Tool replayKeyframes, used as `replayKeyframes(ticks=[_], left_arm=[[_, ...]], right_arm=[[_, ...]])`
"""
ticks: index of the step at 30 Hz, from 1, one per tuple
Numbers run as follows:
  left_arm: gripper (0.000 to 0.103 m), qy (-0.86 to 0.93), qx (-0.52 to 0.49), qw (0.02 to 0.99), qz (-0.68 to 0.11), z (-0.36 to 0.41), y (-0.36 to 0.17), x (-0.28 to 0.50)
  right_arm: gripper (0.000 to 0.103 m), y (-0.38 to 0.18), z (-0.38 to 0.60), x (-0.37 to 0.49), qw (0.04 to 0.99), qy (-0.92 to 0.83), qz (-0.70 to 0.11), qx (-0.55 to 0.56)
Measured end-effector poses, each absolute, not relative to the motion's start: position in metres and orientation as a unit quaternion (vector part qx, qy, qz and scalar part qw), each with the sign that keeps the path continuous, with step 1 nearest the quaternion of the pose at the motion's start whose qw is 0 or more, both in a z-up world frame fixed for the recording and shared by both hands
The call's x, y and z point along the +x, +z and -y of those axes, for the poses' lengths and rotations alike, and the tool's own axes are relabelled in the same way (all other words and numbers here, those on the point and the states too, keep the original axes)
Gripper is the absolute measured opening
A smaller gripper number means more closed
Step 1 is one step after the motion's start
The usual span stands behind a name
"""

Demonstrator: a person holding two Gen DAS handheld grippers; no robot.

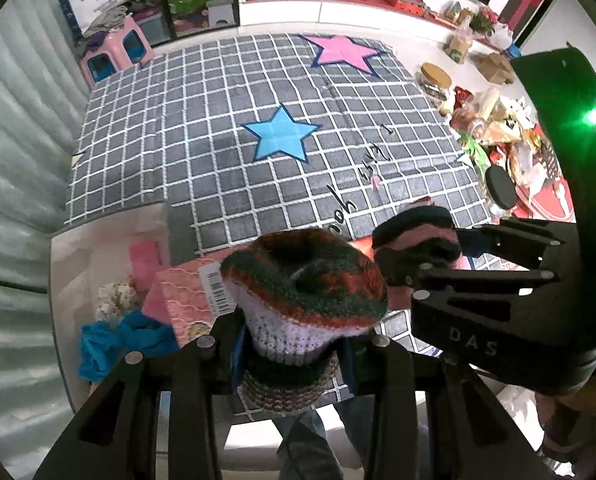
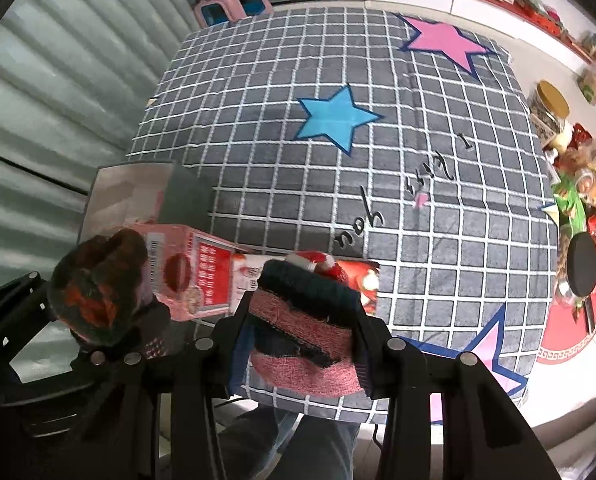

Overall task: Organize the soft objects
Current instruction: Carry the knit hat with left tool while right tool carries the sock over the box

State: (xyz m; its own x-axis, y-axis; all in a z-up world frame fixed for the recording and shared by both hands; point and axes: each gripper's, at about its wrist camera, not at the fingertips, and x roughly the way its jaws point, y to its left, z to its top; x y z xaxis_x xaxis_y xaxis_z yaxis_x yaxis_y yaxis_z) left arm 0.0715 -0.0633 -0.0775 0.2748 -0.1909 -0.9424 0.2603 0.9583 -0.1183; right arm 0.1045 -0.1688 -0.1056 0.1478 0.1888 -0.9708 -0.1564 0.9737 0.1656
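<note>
My left gripper (image 1: 294, 344) is shut on a knitted hat (image 1: 304, 284) with green, orange and white stripes, held above the near edge of the grey checked mat (image 1: 218, 140). The hat also shows in the right wrist view (image 2: 98, 284), at the left. My right gripper (image 2: 304, 336) is shut on a folded pink and dark knitted piece (image 2: 306, 320), which also shows in the left wrist view (image 1: 418, 232), to the right of the hat. Both hang over a pink box (image 2: 194, 272) and a red packet (image 2: 358, 276) on the mat.
A white bin (image 1: 98, 248) at the left holds a blue cloth (image 1: 118, 344), a pink item and a floral cloth. Jars, snacks and packets crowd the floor at the right (image 1: 498, 128). A pink stool (image 1: 114, 48) stands behind the mat. A corrugated wall lies left.
</note>
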Motion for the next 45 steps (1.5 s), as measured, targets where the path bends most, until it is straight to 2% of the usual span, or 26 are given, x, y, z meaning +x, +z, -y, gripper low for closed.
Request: replayKeyframes(ticks=[20,45], left_arm=[[0.04,-0.074,-0.034,0.819,-0.568,-0.018,-0.064,0.053],[0.04,0.056,-0.127,0.797,-0.588,-0.13,-0.095,0.016]], right_arm=[[0.044,-0.081,0.088,0.099,0.763,0.175,-0.62,-0.043],[0.044,-0.092,-0.025,0.094,0.723,0.276,-0.621,-0.121]])
